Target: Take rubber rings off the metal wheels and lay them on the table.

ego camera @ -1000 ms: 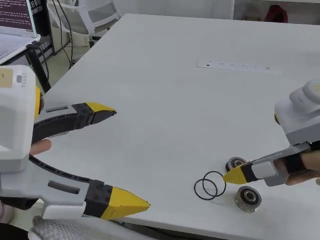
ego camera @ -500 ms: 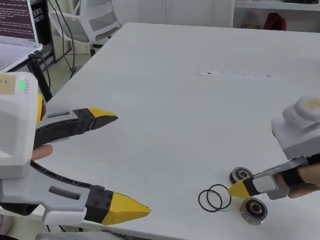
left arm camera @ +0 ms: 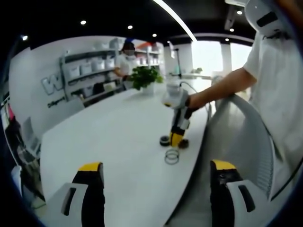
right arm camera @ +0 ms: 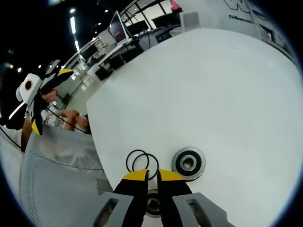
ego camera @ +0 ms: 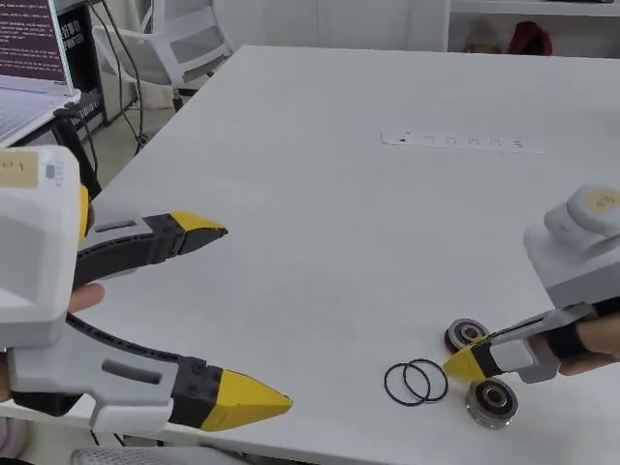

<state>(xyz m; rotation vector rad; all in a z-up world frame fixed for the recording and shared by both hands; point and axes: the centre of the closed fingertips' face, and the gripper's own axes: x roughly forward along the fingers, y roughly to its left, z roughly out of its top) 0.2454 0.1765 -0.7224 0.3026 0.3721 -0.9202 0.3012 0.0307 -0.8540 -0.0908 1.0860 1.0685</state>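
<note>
On the table, two rings lie beside two wheels; right gripper nearly closed, empty; left gripper spread wide, empty.

Bright, even indoor light. In the head view the white table is evenly lit, almost without glare. The rubber rings and metal wheels cast only faint, soft shadows, and the picture is sharp. The left gripper view is bent by the fisheye and slightly soft, with a dark ceiling, small spotlights, a bright light strip and a washed-out window. In the right gripper view the table glows near white and its edge curves strongly.
</note>
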